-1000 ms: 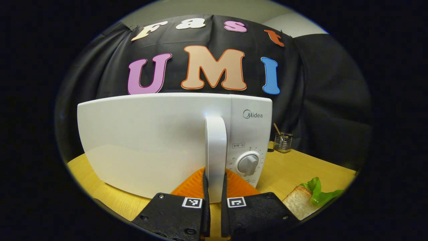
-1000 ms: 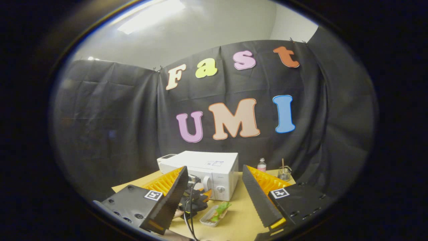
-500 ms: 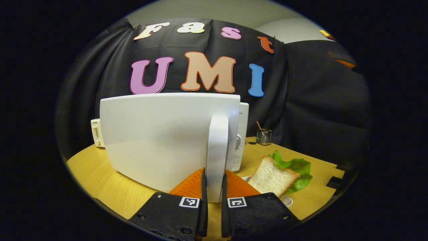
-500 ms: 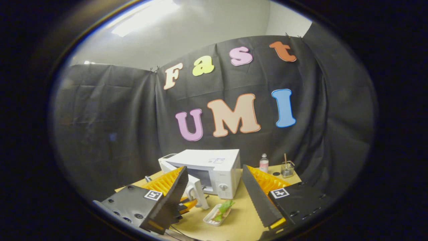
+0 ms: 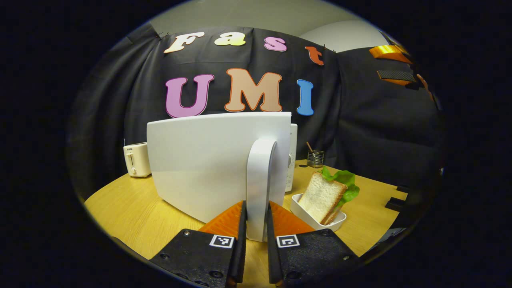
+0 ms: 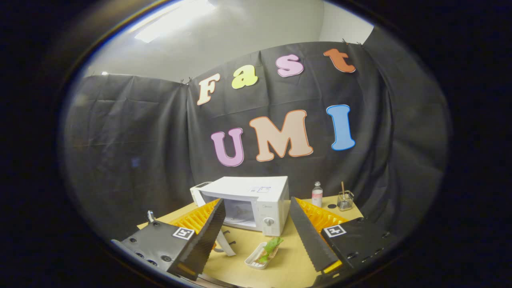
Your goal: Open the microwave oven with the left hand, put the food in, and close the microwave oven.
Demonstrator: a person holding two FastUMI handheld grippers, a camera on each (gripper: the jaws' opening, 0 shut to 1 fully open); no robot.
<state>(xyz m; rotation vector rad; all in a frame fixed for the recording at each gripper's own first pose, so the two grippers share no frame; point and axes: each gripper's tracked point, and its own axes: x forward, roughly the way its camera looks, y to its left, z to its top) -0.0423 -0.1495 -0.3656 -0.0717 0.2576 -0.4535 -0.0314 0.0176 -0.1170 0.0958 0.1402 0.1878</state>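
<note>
Black cloth wall behind a light wooden tabletop [image 5: 120,204]. Left gripper view: left gripper [image 5: 255,236] low at centre, jaws pinching the upright white handle [image 5: 259,188] of the white microwave oven's door [image 5: 200,160], both fingers pressed against its sides. Door swung open, broad white panel facing the camera, oven body edge with its dial just behind at right. Right of the handle, a white rectangular dish [image 5: 316,212] on the tabletop holding a slice of white bread with green lettuce [image 5: 326,194]. Farther back, a small clear glass with a stick [image 5: 315,158]; at far left, a cream toaster [image 5: 136,160].

Right gripper view: right gripper [image 6: 256,240] held high and well back from the tabletop [image 6: 288,260], jaws spread wide, nothing between them. Beyond them, white microwave oven [image 6: 256,200] with cavity exposed, door [image 6: 224,240] hinged out toward the camera. Dish of bread and lettuce [image 6: 266,254] on the tabletop just in front of the oven. Small bottle with pink label [image 6: 317,195] and the glass [image 6: 345,200] to the right.
</note>
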